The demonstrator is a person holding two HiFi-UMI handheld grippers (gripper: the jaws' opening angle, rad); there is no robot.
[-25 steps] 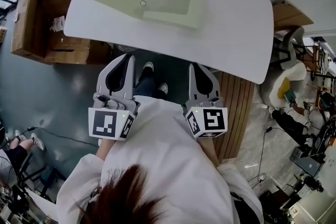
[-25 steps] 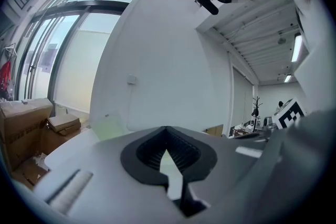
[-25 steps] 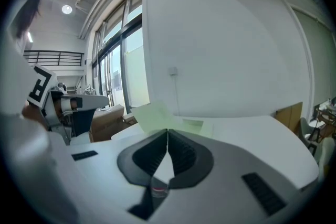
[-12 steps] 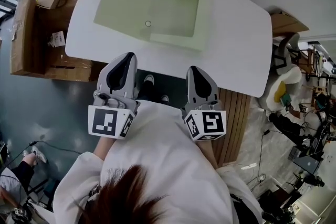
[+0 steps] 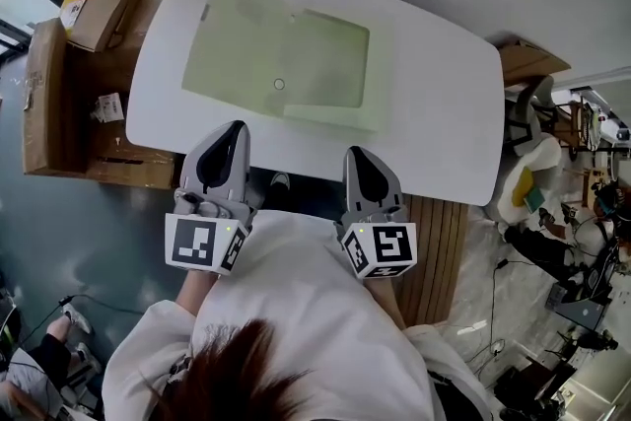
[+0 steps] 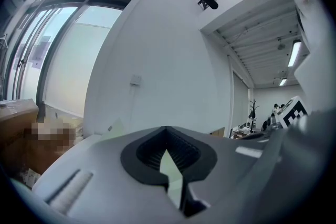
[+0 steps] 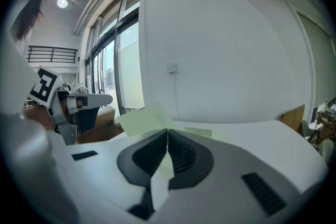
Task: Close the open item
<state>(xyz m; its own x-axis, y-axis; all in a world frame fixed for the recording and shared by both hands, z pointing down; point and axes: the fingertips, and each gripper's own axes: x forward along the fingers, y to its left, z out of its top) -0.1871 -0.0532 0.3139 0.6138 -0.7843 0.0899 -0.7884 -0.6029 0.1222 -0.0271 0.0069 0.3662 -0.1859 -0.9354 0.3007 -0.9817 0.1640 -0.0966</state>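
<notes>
A pale green folder lies open on the white table, its left flap standing tilted up, a small round snap near its front edge. My left gripper is shut and empty, its tips at the table's near edge below the folder. The right gripper is also shut and empty, just short of that edge. In the left gripper view the closed tips point level at the table, the flap beyond. In the right gripper view the closed tips face the folder.
Cardboard boxes stand left of the table. A chair and a wooden slatted panel are at the right. The person's shoe shows under the table's edge. Cables and gear litter the floor at the right.
Both grippers have moved forward to the table's near edge, still shut. The table and folder sit lower and nearer in the head view.
</notes>
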